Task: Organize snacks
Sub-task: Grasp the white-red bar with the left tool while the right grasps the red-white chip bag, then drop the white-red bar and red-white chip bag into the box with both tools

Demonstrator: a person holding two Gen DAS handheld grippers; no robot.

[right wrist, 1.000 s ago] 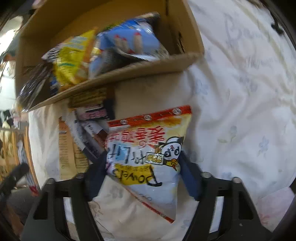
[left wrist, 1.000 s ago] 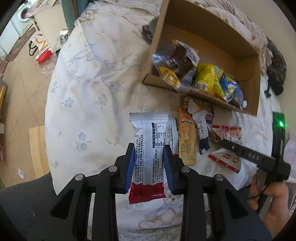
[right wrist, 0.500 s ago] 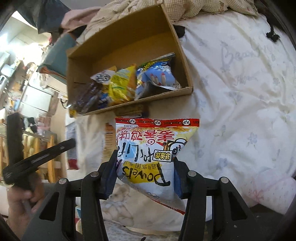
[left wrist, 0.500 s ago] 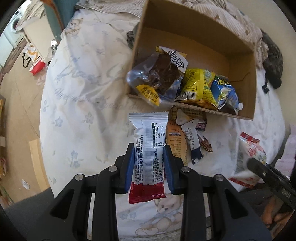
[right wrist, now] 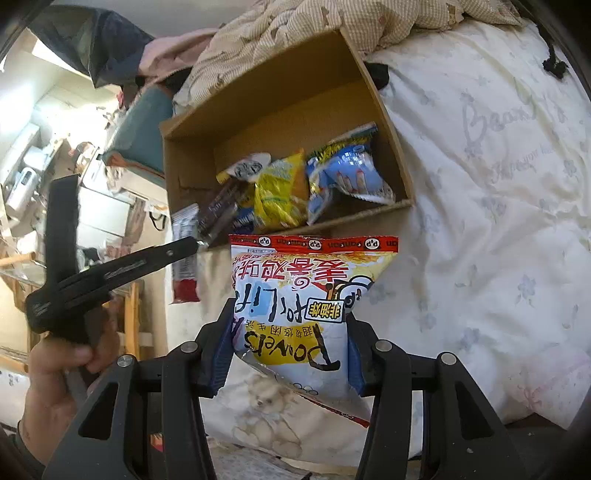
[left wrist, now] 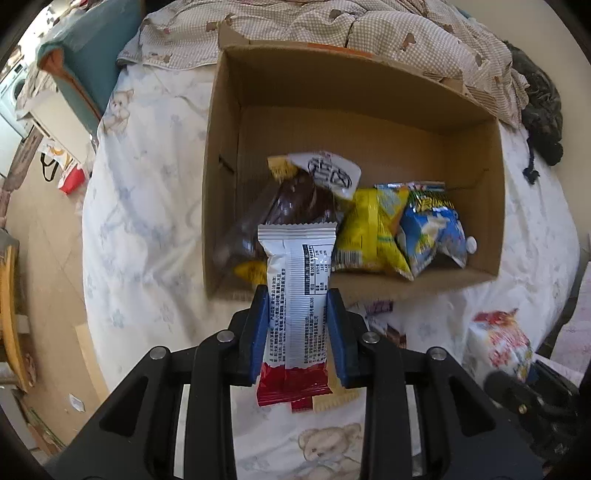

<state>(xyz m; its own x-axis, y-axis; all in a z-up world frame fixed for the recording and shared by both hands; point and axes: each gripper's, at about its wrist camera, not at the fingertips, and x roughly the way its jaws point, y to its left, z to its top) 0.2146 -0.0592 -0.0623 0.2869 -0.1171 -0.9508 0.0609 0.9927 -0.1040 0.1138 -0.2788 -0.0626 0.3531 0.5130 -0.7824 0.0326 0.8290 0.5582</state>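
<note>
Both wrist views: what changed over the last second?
Both tools lifted their packets off the bed and toward the cardboard box: left tool with the white-and-red bar, right tool with the chip bag. Both grips and the box contents are unchanged.

**Home bedroom, lived-in**

Bed with white floral duvet (left wrist: 147, 229) printed with teddy bears, rumpled checked blanket (left wrist: 332, 26) at the far end. Open cardboard box (left wrist: 369, 96) of snack packets sits on the bedding. Beige floor tiles (left wrist: 48, 236), teal cushion (left wrist: 96, 55), wooden furniture (left wrist: 9, 317), washing machine (left wrist: 11, 92) in the far corner, general household clutter.
</note>
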